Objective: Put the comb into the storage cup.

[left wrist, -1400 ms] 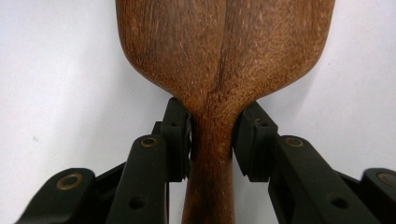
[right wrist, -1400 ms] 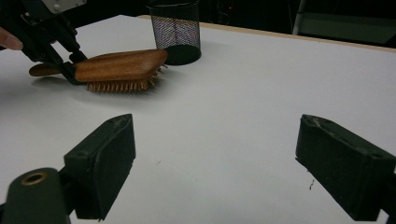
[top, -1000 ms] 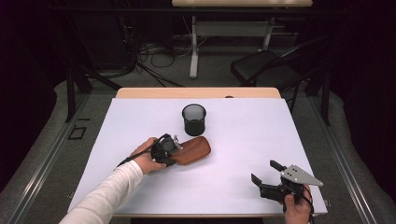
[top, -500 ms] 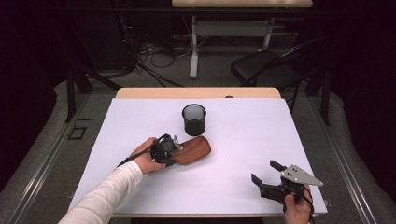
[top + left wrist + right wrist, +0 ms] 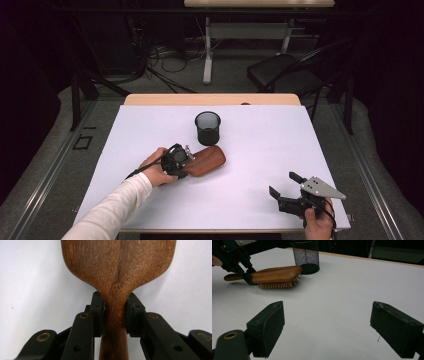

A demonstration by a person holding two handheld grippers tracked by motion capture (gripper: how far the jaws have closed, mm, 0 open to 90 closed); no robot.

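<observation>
My left gripper [image 5: 186,159] pinches the wooden hairbrush [image 5: 207,161] by its neck, mid-table on the white tabletop [image 5: 260,145]; mesh cup [image 5: 207,128] at twelve o'clock. My right gripper [image 5: 284,190] is spread, at four o'clock. Dark room, chair [image 5: 285,75] beyond.

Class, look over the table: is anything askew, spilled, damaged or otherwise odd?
Nothing stands out. The hairbrush lies bristles down beside the upright mesh cup, its neck gripped by the left claw; the right claw is open, apart.

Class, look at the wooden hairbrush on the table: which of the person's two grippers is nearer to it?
Left. The left gripper is clamped on the wooden hairbrush at its neck; the right gripper sits open, apart from it, near the table's front right corner.
</observation>
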